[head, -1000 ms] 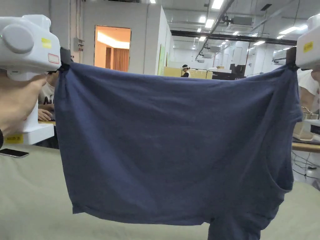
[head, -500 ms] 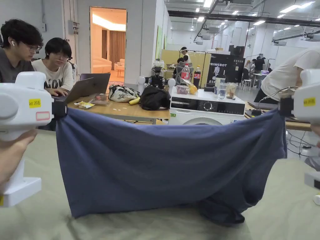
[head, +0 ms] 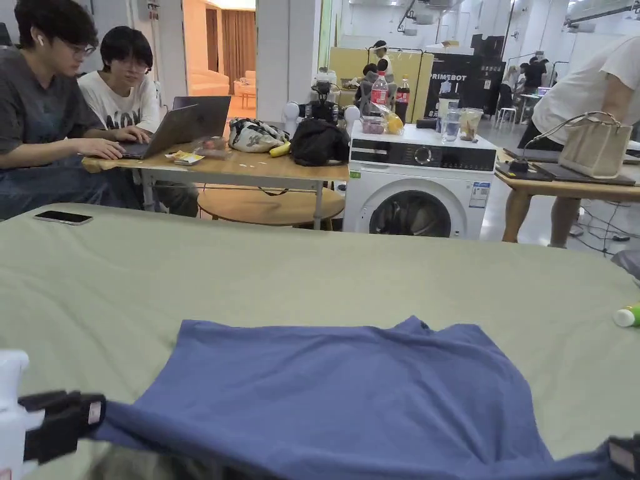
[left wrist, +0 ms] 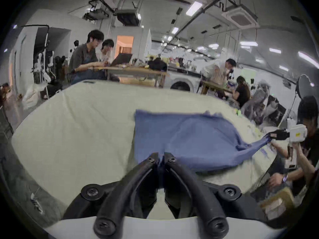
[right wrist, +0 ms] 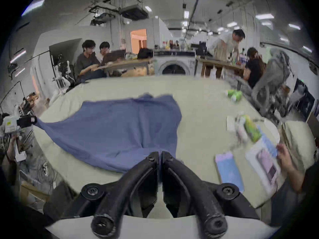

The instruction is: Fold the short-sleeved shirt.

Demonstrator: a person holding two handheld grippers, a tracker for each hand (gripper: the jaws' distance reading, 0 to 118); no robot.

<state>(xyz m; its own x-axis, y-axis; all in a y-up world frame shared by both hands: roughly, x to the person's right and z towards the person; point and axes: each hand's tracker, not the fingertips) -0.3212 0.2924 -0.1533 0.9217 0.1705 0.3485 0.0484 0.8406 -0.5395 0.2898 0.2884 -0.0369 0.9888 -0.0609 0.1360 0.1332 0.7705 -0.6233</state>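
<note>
Left gripper (left wrist: 161, 158) has its jaws pinched together on a near corner of the blue short-sleeved shirt (head: 350, 400), and the right gripper (right wrist: 159, 156) is clamped the same way on the other near corner. Between them the near edge is stretched taut and slightly raised, while the rest of the shirt lies spread over the pale green table (head: 187, 275). Well apart from it, a phone (head: 62, 217) rests at the table's far left edge, a green bottle (head: 627, 315) at the right
</note>
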